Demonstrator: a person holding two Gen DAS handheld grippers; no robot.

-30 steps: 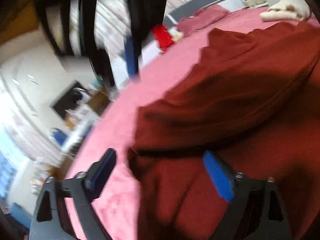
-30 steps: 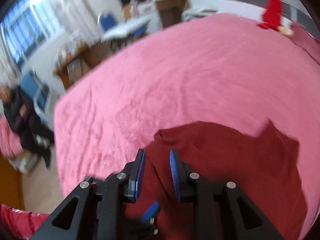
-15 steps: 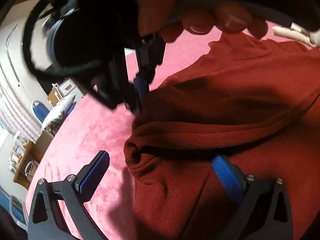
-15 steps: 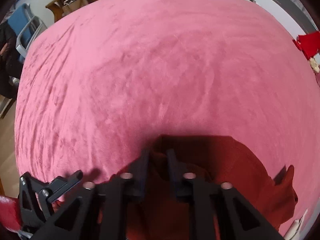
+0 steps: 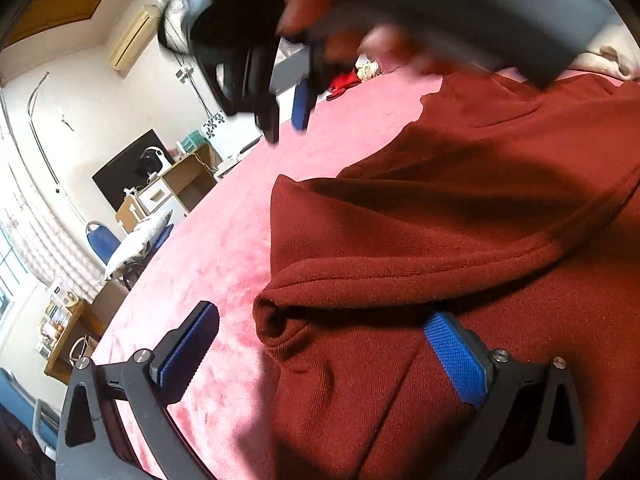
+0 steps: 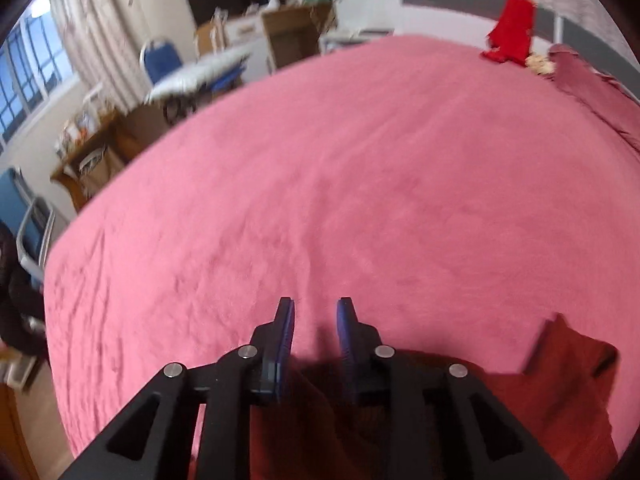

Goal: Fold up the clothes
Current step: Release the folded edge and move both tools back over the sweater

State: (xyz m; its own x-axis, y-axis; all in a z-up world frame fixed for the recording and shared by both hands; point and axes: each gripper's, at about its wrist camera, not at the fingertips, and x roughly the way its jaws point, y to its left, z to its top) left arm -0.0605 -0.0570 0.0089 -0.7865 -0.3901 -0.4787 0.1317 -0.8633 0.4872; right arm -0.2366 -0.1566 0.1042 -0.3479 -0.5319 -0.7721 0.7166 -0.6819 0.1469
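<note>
A dark red knitted garment (image 5: 460, 240) lies folded over on the pink bedspread (image 5: 216, 248). My left gripper (image 5: 320, 344) is open, low over the garment's folded corner, its right pad on the cloth and its left pad over the bedspread. My right gripper (image 6: 315, 320) has a narrow gap between its jaws with nothing in it; it is raised above the garment (image 6: 560, 392), which lies below and behind its fingers. The right gripper also shows blurred at the top of the left wrist view (image 5: 288, 108), held by a hand.
A red item (image 6: 510, 28) and a maroon cloth (image 6: 592, 88) lie at the far side of the bed. A cream item (image 5: 608, 56) sits beyond the garment. Chairs, cabinets and a desk stand beyond the bed's left edge.
My right gripper has let go of the garment's edge and lifted up and away from it. The folded layer now lies flat. My left gripper stays open at the corner.
</note>
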